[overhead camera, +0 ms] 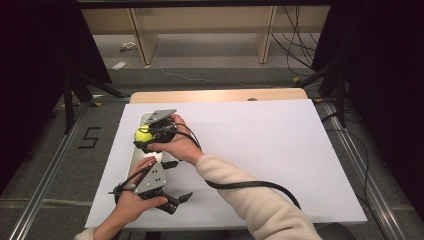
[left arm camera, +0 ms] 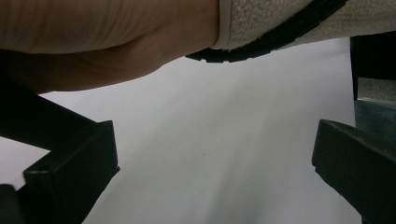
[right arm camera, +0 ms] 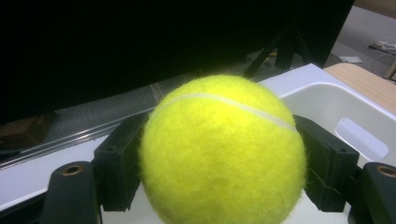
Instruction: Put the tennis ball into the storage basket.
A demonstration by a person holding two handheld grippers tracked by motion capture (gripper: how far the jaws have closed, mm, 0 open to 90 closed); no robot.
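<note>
R gripper jaws clamp unmarked tennis ball; floor reads "5".

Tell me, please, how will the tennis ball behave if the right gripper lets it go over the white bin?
The tennis ball is round, so it would probably roll or bounce inside the white bin. Its fuzzy felt likely keeps it from slipping in the right gripper. It seems light and not fragile.
</note>
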